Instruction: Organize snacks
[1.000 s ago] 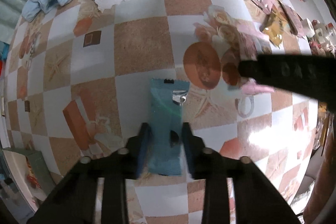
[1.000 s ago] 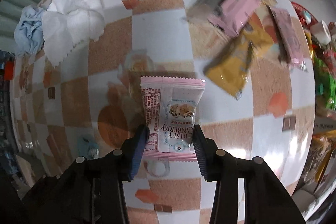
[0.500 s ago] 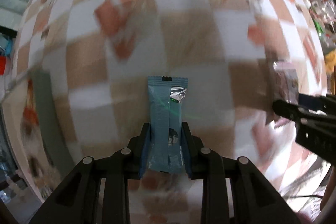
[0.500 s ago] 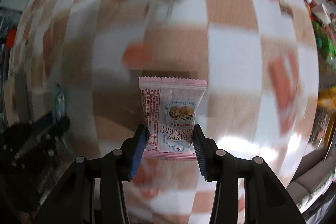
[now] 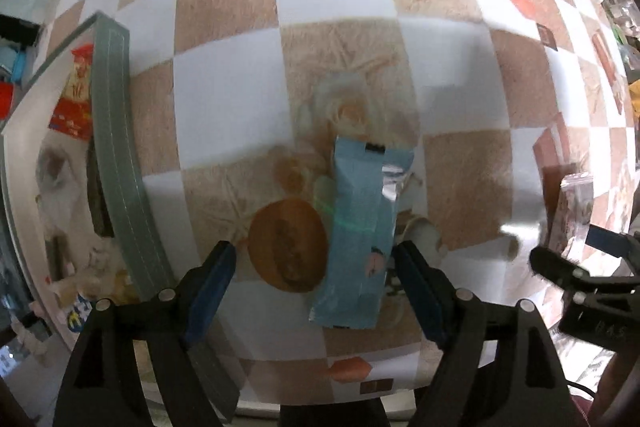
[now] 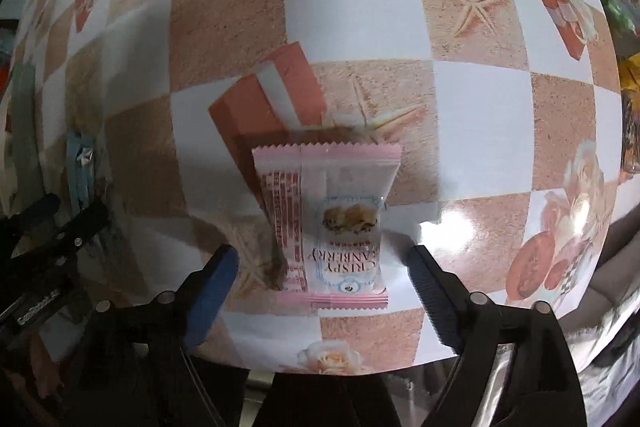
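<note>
A glossy checkered tablecloth (image 5: 224,115) in white and sandy tan squares, printed with starfish, roses and coral gift boxes, covers the table under both tools. At its left edge in the left wrist view lies a flat grey-green strip (image 5: 116,163) beside a sheet with red print. The left gripper (image 5: 316,279) points down, its jaws opening, blue pads wide apart; a long pale blue foil snack bar wrapper (image 5: 360,235) lies on the cloth between them, near the right pad but not pressed. The right gripper (image 6: 324,277) is likewise opening, and a pink-and-white crimped cranberry crisp packet (image 6: 332,219) lies flat between its spread pads, clear of both, near the table's front edge.
</note>
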`<action>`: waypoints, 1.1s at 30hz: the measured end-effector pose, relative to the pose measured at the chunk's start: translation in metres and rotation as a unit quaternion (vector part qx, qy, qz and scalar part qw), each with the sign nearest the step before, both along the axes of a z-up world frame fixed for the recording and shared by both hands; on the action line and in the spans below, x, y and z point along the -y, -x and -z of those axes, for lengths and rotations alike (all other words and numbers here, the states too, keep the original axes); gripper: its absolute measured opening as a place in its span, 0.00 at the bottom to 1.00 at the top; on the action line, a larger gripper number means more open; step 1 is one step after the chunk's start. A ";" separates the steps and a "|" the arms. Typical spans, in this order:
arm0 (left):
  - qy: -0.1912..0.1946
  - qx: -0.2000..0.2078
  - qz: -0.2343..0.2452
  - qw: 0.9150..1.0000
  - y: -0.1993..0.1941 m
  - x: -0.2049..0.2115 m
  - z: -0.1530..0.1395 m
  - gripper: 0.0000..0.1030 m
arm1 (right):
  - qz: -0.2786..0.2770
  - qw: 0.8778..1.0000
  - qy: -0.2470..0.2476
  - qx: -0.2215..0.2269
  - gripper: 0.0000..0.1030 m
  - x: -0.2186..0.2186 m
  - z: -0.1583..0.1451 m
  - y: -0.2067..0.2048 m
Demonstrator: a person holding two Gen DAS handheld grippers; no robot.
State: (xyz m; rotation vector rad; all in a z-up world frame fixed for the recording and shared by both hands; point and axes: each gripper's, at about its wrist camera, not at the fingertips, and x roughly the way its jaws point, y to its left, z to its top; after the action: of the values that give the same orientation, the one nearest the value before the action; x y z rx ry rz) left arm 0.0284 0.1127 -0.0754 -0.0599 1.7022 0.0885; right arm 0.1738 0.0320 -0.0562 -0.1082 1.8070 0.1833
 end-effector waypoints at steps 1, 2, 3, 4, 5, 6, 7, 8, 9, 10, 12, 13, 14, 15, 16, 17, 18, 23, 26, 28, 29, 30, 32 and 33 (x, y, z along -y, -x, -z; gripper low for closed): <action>-0.001 -0.002 0.004 1.000 -0.004 -0.003 0.000 0.83 | 0.003 1.000 0.002 -0.006 0.99 -0.001 0.003 -0.001; -0.002 -0.004 0.009 1.000 -0.004 -0.002 0.001 0.84 | 0.005 1.000 0.005 -0.007 0.99 -0.001 0.005 -0.007; -0.003 -0.001 0.012 1.000 -0.007 -0.002 0.001 0.84 | 0.003 1.000 0.010 -0.005 0.99 -0.002 0.006 -0.011; -0.003 0.001 0.012 1.000 -0.008 0.001 0.002 0.84 | -0.001 1.000 0.013 -0.006 0.99 0.000 0.006 -0.009; 0.000 0.001 0.011 1.000 -0.008 0.004 0.003 0.84 | -0.010 1.000 0.020 -0.008 0.99 -0.004 0.008 -0.011; 0.001 0.001 0.010 1.000 -0.008 0.004 0.003 0.84 | -0.016 0.999 0.027 -0.009 0.99 -0.005 0.011 -0.007; 0.001 0.002 0.009 1.000 -0.009 0.014 0.008 0.84 | -0.019 0.999 0.032 -0.007 0.99 -0.007 0.013 0.005; 0.001 0.004 0.010 1.000 -0.010 0.015 0.008 0.85 | -0.016 0.999 0.032 -0.004 1.00 -0.019 0.018 0.020; 0.001 0.005 0.011 1.000 -0.010 0.017 0.009 0.85 | -0.012 0.999 0.029 -0.003 1.00 -0.011 0.016 0.031; 0.001 0.005 0.011 1.000 -0.007 0.013 0.009 0.85 | -0.011 1.000 0.028 -0.003 1.00 -0.013 0.020 0.035; 0.002 0.006 0.010 1.000 0.001 0.004 0.006 0.85 | -0.011 1.000 0.029 -0.004 1.00 -0.022 0.033 0.042; 0.002 0.006 0.010 1.000 0.003 0.003 0.005 0.86 | -0.010 1.000 0.029 -0.003 1.00 -0.019 0.032 0.043; 0.002 0.006 0.010 1.000 0.004 0.002 0.005 0.86 | -0.010 1.000 0.028 -0.002 1.00 -0.019 0.031 0.043; 0.002 0.005 0.010 1.000 0.004 0.002 0.005 0.86 | -0.011 1.000 0.028 -0.001 1.00 -0.021 0.031 0.043; 0.002 0.005 0.010 1.000 0.007 0.012 0.005 0.87 | -0.011 1.000 0.028 0.000 1.00 -0.022 0.031 0.043; 0.001 0.004 0.010 1.000 0.006 0.016 0.013 0.87 | -0.011 1.000 0.028 0.000 1.00 -0.023 0.031 0.043; 0.001 0.004 0.010 1.000 0.005 0.018 0.014 0.87 | -0.011 1.000 0.027 0.001 1.00 -0.024 0.030 0.045; 0.001 0.003 0.005 1.000 0.003 0.014 0.018 0.88 | -0.011 1.000 0.026 0.004 1.00 -0.019 0.032 0.048; 0.001 0.003 0.002 1.000 0.003 0.016 0.018 0.88 | -0.011 1.000 0.026 0.005 1.00 -0.016 0.030 0.048; 0.001 0.003 0.000 1.000 0.007 0.013 0.013 0.88 | -0.011 1.000 0.025 0.006 1.00 -0.013 0.030 0.052; 0.001 0.004 0.000 1.000 0.008 0.012 0.012 0.88 | -0.011 1.000 0.025 0.007 1.00 -0.006 0.030 0.060; 0.001 0.004 -0.001 1.000 0.009 0.012 0.012 0.88 | -0.011 1.000 0.024 0.008 1.00 -0.004 0.030 0.063; 0.001 0.005 -0.002 1.000 0.010 0.010 0.011 0.89 | -0.013 1.000 0.024 0.008 1.00 -0.003 0.032 0.064; 0.001 0.005 -0.003 1.000 0.010 0.010 0.011 0.89 | -0.015 1.000 0.024 0.005 1.00 -0.003 0.032 0.065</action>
State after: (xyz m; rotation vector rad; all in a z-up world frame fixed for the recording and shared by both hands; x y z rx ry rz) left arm 0.0183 0.1030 -0.0861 -0.0678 1.6915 0.0904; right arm 0.1089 0.0351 -0.0882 -0.1712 1.8009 0.1606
